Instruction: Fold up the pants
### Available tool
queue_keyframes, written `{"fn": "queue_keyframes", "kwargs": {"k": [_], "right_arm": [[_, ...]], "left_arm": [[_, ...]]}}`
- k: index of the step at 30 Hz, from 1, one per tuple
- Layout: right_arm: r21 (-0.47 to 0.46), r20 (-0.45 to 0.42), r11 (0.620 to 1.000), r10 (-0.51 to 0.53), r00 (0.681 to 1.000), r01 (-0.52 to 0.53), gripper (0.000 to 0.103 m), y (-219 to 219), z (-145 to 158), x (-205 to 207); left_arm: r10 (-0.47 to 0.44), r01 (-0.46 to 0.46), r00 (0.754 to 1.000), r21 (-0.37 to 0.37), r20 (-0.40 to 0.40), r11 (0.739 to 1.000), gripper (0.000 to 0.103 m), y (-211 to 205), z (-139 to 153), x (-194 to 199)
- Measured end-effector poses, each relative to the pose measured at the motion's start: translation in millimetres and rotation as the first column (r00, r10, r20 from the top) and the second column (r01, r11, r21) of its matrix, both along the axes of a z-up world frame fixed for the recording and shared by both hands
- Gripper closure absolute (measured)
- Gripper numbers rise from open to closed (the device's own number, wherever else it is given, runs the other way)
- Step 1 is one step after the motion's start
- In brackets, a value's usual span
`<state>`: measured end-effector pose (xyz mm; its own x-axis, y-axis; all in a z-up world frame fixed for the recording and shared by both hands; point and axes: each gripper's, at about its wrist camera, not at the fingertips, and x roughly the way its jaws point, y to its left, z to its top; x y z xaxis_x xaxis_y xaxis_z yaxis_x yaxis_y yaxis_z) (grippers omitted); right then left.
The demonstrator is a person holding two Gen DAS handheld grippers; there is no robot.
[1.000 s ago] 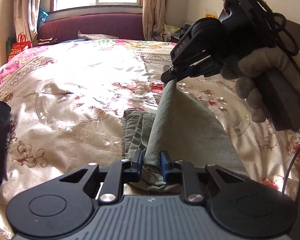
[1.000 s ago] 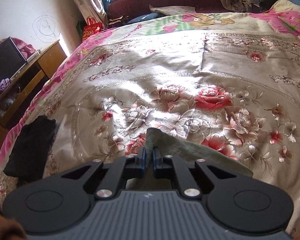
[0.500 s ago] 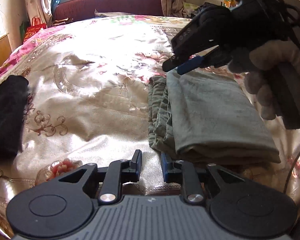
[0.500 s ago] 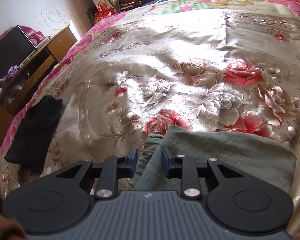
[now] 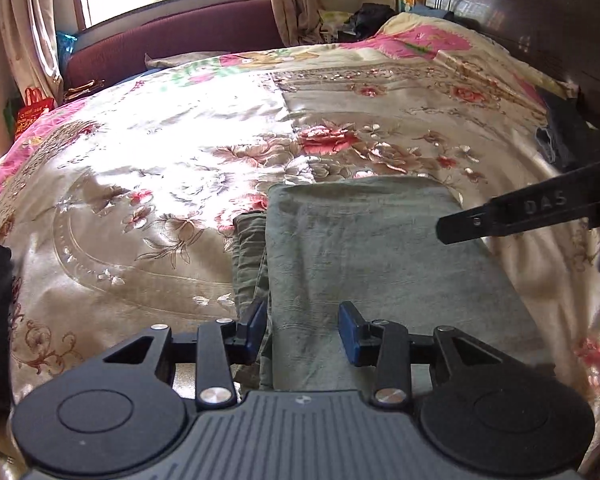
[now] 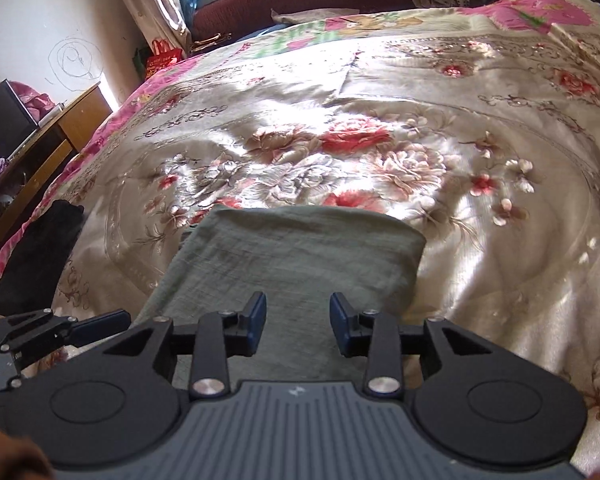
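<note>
Both grippers now released and spread wider than half a second ago, left gripper (image 5: pixel 303 326) wide, empty, right gripper (image 6: pixel 298 322) likewise, folded green pants (image 5: pixel 372 264) flat on floral bedspread (image 5: pixel 160 184), black garment (image 6: pixel 36 256) at nine o'clock.

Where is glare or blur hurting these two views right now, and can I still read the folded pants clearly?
Left wrist view: sunlight blows out the satin bedspread left of centre; the pants lie in softer light, weave and layered left edge readable. Right wrist view: glare patches on the bedspread beyond the pants, whose near part looks slightly motion-smeared. Fisheye bends both.
</note>
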<state>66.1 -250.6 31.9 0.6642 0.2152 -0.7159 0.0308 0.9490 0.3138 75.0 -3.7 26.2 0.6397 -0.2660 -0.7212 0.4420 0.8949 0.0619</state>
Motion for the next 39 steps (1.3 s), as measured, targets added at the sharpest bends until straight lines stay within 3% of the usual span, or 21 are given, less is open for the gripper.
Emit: {"fn": "queue_keyframes", "kwargs": {"k": [2, 4, 8, 14, 18, 19, 20, 21, 30, 32, 35, 39], "right_arm": [[0.018, -0.014, 1.0, -0.023, 1.0, 0.023, 0.065, -9, -6, -9], [0.042, -0.013, 0.999, -0.021, 1.0, 0.022, 0.065, -13, -8, -15], [0.107, 0.02, 0.994, 0.027, 0.999, -0.029, 0.064, -3, -2, -9], [0.138, 0.032, 0.982, 0.128, 0.991, -0.131, 0.058, 42, 3, 39], [0.141, -0.042, 0.977, 0.164, 0.986, -0.157, 0.058, 75, -9, 68], [0.109, -0.061, 0.983, 0.152, 0.986, -0.145, 0.066, 82, -14, 73], [0.09, -0.07, 0.986, 0.144, 0.987, -0.138, 0.089, 86, -18, 75], [0.106, -0.084, 0.985, 0.146, 0.986, -0.137, 0.096, 86, -21, 77], [0.147, -0.029, 0.973, 0.187, 0.982, -0.18, 0.098, 98, 2, 80], [0.142, -0.038, 0.974, 0.181, 0.983, -0.174, 0.098, 106, -7, 87], [0.154, -0.103, 0.972, 0.192, 0.976, -0.175, 0.096, 113, -28, 96], [0.198, -0.076, 0.963, 0.202, 0.976, -0.184, 0.092, 108, -28, 92]], "left_arm": [[0.002, -0.002, 1.0, 0.018, -0.019, 1.0, 0.053, -1, -4, 5], [0.001, -0.001, 0.999, 0.016, -0.032, 1.0, 0.062, 4, -5, 5], [-0.001, 0.002, 0.999, 0.021, -0.037, 1.0, 0.071, 6, -5, 3], [-0.013, 0.014, 1.0, 0.015, -0.01, 1.0, 0.077, 4, -3, -1], [-0.006, 0.006, 1.0, -0.016, -0.005, 1.0, 0.078, 13, -2, -2], [-0.003, 0.003, 1.0, -0.027, -0.004, 1.0, 0.079, 15, -2, -2], [0.0, 0.0, 1.0, -0.04, -0.003, 0.999, 0.08, 19, -2, -2], [0.001, -0.001, 1.0, -0.049, -0.001, 0.999, 0.08, 21, -2, -2], [0.072, -0.068, 0.997, -0.097, 0.04, 0.993, 0.084, 49, 9, -1], [0.097, -0.095, 0.995, -0.085, 0.018, 0.992, 0.084, 52, 4, 4], [0.114, -0.119, 0.993, -0.146, -0.044, 0.982, 0.084, 60, 6, 7], [0.111, -0.11, 0.994, -0.161, -0.006, 0.981, 0.078, 60, 19, -4]]}}
